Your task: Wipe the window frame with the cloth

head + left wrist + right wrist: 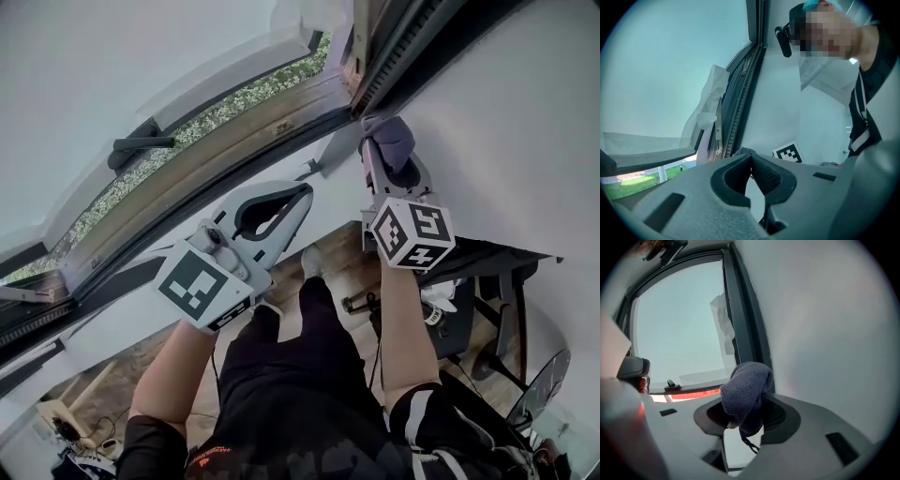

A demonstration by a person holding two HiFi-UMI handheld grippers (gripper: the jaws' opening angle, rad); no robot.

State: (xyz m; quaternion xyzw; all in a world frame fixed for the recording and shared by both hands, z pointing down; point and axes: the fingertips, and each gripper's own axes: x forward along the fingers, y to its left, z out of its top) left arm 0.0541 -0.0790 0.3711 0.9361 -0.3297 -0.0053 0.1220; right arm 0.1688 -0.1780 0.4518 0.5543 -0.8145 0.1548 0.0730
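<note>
The right gripper (382, 157) is clenched on a bunched grey-purple cloth (394, 139), which pokes out past its tips. It is held up at the far corner of the window frame (272, 131), where the dark upright meets the long rail beside the white wall (506, 122). The cloth looks pressed against that corner, though I cannot be sure it touches. The left gripper (304, 193) hangs just left of it, its 2 jaws together on nothing. The wiping seems to be in hand. Next, I would say, comes a firm drag along the rail, leftward and nearer, with the cloth kept flat on it.
</note>
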